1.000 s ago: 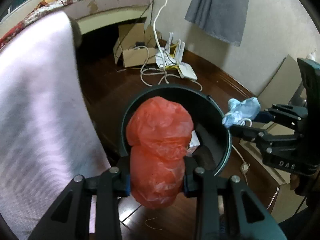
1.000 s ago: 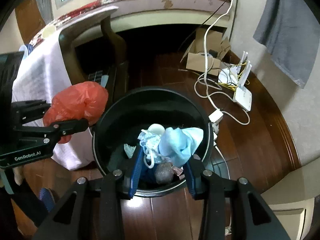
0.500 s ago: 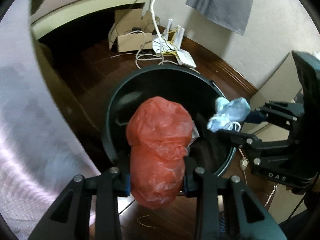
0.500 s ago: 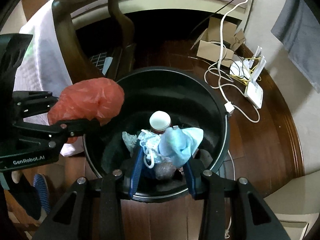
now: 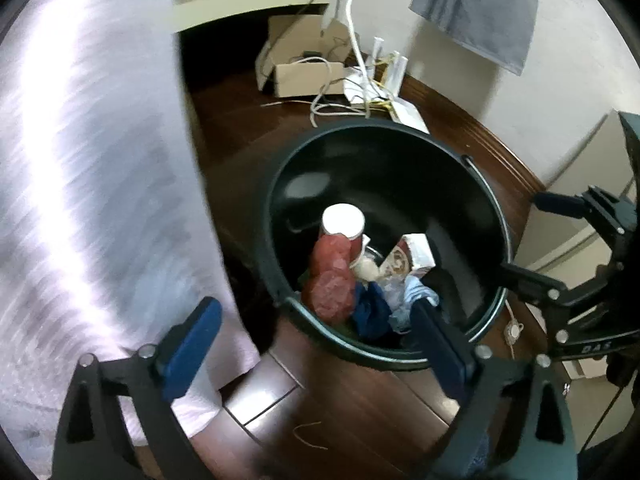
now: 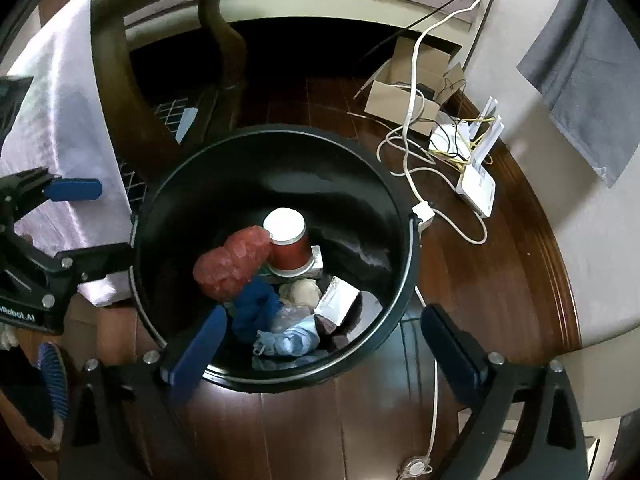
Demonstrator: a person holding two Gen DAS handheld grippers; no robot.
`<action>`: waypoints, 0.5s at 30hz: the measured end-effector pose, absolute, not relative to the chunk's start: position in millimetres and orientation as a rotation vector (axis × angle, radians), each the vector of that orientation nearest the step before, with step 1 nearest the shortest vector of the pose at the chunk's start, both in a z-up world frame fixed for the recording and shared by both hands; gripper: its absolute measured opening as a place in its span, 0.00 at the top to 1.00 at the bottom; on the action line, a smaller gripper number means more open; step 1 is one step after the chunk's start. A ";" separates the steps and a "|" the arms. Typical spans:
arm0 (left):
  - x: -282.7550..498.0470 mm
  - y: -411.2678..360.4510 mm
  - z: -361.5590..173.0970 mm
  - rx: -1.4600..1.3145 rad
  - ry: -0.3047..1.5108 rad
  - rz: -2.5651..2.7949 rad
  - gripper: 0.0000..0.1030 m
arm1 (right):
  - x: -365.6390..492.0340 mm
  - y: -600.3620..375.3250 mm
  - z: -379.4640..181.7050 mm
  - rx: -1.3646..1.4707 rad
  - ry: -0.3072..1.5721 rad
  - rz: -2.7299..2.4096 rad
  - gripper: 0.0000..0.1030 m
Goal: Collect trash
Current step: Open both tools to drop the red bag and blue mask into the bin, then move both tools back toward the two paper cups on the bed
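Observation:
A black round bin [image 5: 490,216] [image 6: 400,216] stands on the dark wood floor under both grippers. Inside it lie a crumpled red plastic bag [image 5: 332,276] [image 6: 232,264], a light blue face mask [image 5: 416,298] [image 6: 292,340], a red paper cup [image 5: 344,222] [image 6: 286,236] and a small carton [image 5: 416,252] [image 6: 338,300]. My left gripper [image 5: 310,320] [image 6: 92,222] hangs over the bin's near left rim, its jaws opening with nothing held. My right gripper [image 6: 324,320] [image 5: 536,240] hangs over the near right rim, jaws likewise opening and free of any trash.
A dark wooden chair [image 6: 116,92] draped with a white cloth [image 5: 100,200] stands close on the bin's left. Behind the bin lie a cardboard box [image 6: 400,92], a white router [image 6: 476,184] and loose cables [image 6: 408,152]. A grey cloth [image 5: 480,4] hangs on the wall.
Both grippers went from shut to wide open. The red bag left the left gripper and the blue mask left the right one; both now lie in the bin. Both grippers sank slightly.

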State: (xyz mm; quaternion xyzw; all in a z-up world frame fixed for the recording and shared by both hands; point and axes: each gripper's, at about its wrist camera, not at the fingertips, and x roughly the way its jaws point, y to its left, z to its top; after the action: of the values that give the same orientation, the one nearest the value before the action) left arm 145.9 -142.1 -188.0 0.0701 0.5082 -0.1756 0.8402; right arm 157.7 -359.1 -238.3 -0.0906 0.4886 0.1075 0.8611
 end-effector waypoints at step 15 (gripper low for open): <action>119.7 -104.4 -157.3 0.139 1.029 -0.294 0.06 | 130.5 -331.5 -198.3 -0.143 0.953 0.256 0.03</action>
State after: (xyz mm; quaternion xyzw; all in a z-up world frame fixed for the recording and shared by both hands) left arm 119.7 -104.4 -157.3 0.0660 0.4899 -0.1401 0.8579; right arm 130.5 -331.5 -198.3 -0.0684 0.4571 0.1229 0.8782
